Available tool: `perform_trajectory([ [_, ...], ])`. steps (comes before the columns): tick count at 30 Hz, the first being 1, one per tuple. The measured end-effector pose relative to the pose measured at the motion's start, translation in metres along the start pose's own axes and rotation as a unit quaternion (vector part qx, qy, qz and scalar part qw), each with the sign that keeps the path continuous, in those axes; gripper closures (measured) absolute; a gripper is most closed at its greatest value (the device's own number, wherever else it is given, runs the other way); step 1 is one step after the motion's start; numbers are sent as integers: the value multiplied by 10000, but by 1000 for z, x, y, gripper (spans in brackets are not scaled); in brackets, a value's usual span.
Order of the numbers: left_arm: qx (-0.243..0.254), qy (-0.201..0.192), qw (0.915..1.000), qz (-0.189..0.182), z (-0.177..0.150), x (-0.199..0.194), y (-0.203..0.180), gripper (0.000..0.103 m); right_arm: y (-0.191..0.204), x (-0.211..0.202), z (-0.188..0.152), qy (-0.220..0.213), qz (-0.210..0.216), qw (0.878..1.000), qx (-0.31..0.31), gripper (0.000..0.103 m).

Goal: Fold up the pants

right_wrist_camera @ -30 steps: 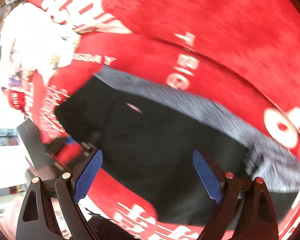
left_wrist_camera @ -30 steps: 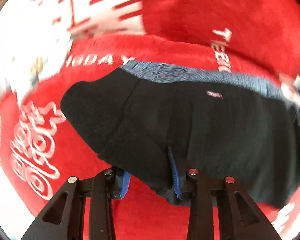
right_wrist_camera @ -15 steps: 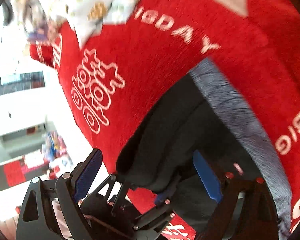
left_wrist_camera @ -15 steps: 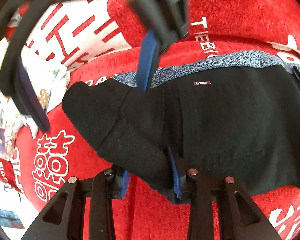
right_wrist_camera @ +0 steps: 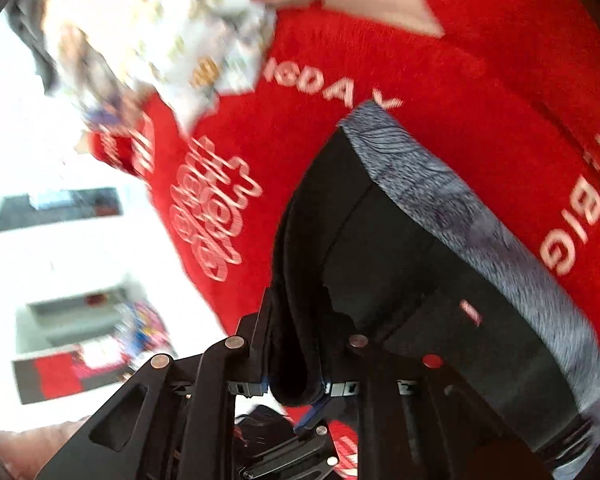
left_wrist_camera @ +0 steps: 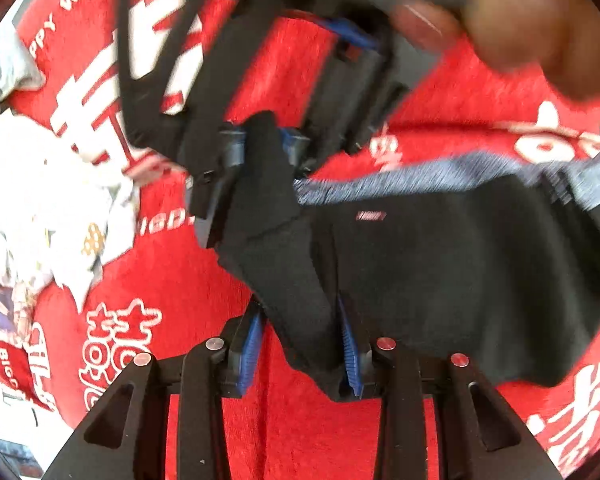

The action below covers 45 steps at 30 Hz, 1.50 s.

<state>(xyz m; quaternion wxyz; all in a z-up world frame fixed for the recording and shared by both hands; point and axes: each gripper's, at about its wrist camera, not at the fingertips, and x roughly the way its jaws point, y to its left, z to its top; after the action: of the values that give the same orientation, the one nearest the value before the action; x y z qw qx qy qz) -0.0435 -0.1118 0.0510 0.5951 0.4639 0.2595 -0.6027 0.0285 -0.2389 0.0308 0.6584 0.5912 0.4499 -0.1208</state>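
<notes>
The black pants with a grey-blue waistband lie on a red cloth with white lettering. My left gripper is shut on the near left corner of the pants. My right gripper reaches in from above and is shut on the far left corner, which is lifted off the cloth. In the right wrist view the right gripper pinches a rolled black edge of the pants, with the waistband running to the right.
A white patterned garment lies in a heap at the left of the red cloth; it also shows in the right wrist view. A hand holds the right gripper at the top right. A bright floor lies beyond the cloth's edge.
My right gripper has come down from above and closed on the far left corner of the pants, lifting it. My left gripper has kept its hold on the near corner.
</notes>
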Motion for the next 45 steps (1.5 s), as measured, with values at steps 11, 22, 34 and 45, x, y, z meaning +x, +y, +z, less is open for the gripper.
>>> perform_trajectory([
  [11, 510, -815, 9941, -503, 57, -83, -76, 67, -55, -143, -114, -2028, 1123, 9710, 592, 83],
  [22, 1483, -870, 9727, -1558, 83, -113, -235, 67, -180, -247, -281, -3240, 1071, 9245, 1697, 82],
  [34, 2470, -141, 9503, -1890, 46, -71, -371, 66, -321, -227, -401, -3328, 932, 8826, 3187, 82],
  [45, 1909, 460, 9578, -2098, 65, -71, -322, 43, -320, -230, -398, -3263, 542, 8842, 3298, 64],
])
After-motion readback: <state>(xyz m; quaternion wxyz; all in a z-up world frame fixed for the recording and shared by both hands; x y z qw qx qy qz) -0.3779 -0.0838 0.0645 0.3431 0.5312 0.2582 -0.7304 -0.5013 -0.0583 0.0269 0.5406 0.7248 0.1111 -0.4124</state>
